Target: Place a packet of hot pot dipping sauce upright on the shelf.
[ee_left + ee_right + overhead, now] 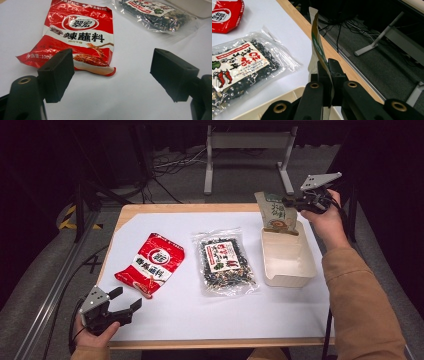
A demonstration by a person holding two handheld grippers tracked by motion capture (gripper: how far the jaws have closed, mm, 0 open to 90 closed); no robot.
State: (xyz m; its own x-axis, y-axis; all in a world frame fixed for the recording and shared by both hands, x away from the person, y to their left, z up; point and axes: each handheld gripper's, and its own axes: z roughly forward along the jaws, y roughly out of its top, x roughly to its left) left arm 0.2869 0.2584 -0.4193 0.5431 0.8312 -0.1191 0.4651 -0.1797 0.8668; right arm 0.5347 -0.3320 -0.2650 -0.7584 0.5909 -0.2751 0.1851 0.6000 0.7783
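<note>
One green-and-beige packet (276, 212) is gripped by its upper edge in the closed right claw (289, 201) and is held upright over the far end of the cream tray (300, 270), its lower edge at the tray's rim; it is judged not yet released. The red packet (151, 263) and the clear packet (226, 261) lie on the desk (200, 320) beside the tray, untouched. The left claw (126, 299) is held open and empty near the red packet, so most of the loading is judged outstanding.

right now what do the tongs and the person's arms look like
Both tongs are black: the left tongs have blocky, square-faced jaws on arms with brass-ringed holes, and a grey three-cornered plate with small holes on top. The right tongs carry the same plate. A black cable hangs below the right arm. The sleeve is tan-brown.
</note>
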